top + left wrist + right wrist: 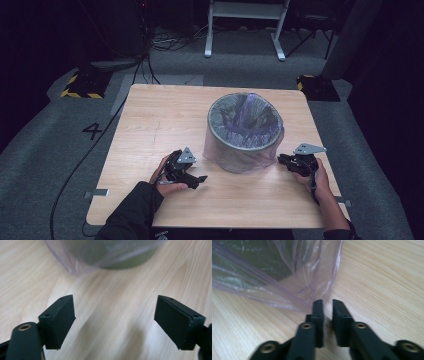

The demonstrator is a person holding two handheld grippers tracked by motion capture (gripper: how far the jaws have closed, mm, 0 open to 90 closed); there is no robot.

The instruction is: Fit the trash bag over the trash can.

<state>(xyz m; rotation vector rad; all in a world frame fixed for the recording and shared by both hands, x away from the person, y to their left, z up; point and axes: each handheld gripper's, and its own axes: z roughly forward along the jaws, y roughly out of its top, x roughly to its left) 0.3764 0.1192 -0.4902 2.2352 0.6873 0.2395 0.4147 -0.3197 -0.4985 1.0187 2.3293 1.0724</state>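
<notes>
A round grey bin (239,142) stands in the middle of the wooden table (150,120), lined with a thin purple plastic bag (250,117) that drapes down over its outside. My left gripper (198,180) lies low on the table, left of the bin's base. Its jaws (115,315) are wide open over bare wood, with the bin (125,260) and the bag's edge (72,266) ahead. My right gripper (281,160) sits at the bin's right side. Its jaws (327,306) are a narrow gap apart, and the bag's hanging fold (287,285) reaches their tips without being pinched.
The table's near edge lies just behind both hands. A white metal frame (245,25) stands on the floor beyond the table, and cables (100,130) run along the carpet at the left. Yellow-and-black marked blocks (82,85) sit at the far corners.
</notes>
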